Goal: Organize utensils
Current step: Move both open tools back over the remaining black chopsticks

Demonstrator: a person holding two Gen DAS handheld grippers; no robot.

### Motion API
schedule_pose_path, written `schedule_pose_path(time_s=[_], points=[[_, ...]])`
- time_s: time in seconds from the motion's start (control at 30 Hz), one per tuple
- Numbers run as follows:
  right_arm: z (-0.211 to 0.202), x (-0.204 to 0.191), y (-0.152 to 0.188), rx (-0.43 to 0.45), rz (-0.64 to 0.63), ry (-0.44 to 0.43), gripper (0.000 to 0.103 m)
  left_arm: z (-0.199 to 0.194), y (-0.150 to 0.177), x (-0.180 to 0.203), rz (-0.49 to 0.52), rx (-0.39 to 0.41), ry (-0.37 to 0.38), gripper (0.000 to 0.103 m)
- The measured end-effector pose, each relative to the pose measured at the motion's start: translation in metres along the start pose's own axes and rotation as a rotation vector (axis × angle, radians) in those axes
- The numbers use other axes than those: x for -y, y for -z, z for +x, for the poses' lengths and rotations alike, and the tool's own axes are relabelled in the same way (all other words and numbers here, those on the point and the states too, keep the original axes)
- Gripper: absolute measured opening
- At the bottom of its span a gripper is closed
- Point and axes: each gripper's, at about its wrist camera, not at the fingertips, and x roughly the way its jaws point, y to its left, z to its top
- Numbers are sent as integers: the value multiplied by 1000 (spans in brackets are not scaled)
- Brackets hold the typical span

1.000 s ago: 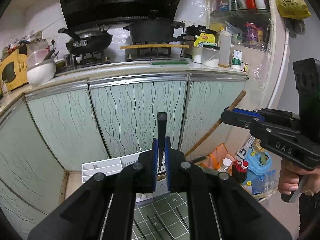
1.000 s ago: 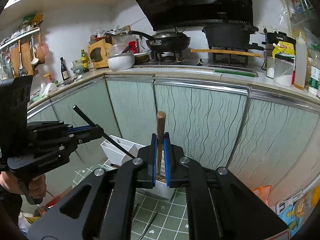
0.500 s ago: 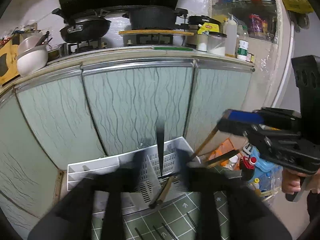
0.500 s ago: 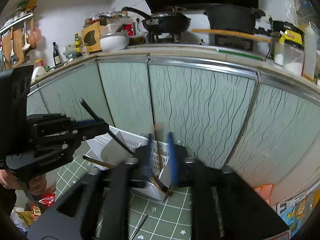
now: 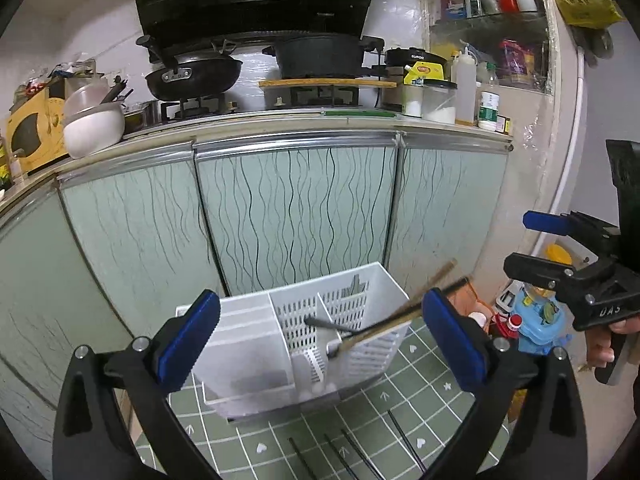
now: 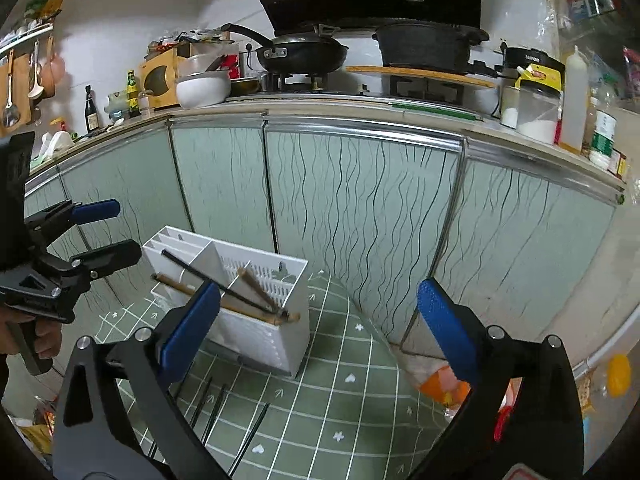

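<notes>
Utensil holder: the white utensil holder [image 5: 304, 344] stood on the green tiled mat [image 6: 352, 396], just in front of the pale cabinet doors [image 5: 296, 216]; it had a plain solid section on one side and slotted compartments on the other.
Sticks in the holder: a black chopstick [image 6: 208, 280] and a brown wooden chopstick [image 5: 400, 316] leaned steeply across the slotted compartments, their upper ends overhanging the rim; a second wooden one [image 6: 256, 288] showed in my right view.
Loose sticks: several black chopsticks [image 5: 356, 456] lay flat on the mat, near the holder's front and apart from it.
My left gripper [image 5: 316, 340]: jaws were opening, spread wide, nothing between the pads; the holder sat beyond them.
My right gripper [image 6: 320, 320]: jaws likewise opening and wide, pinching nothing.
Risk, tipping out: I judged the leaning sticks could slide or lever over the rim, being so tilted and overhanging.
Risk, knocking: my wide fingers [image 5: 188, 340] hung close to the holder; a careless dip for the loose sticks could have nudged the light holder or the overhanging ends.
Risk, thin grip: the flat black sticks looked slim and hard to pinch off the mat.
</notes>
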Motion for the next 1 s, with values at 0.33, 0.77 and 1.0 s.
schedule_pose_path(time_s=[0.33,0.77,1.0], points=[[-31,-15,34,-3,-32,-17,95,-43,35,14,7,13,-20,98],[-52,-30,82,-15,-48,-56,95,-78,87,21,12,8,-39,98],[-58,-36,107,-6,-65,-69,95,-83,112,19,17,-6,-32,98]])
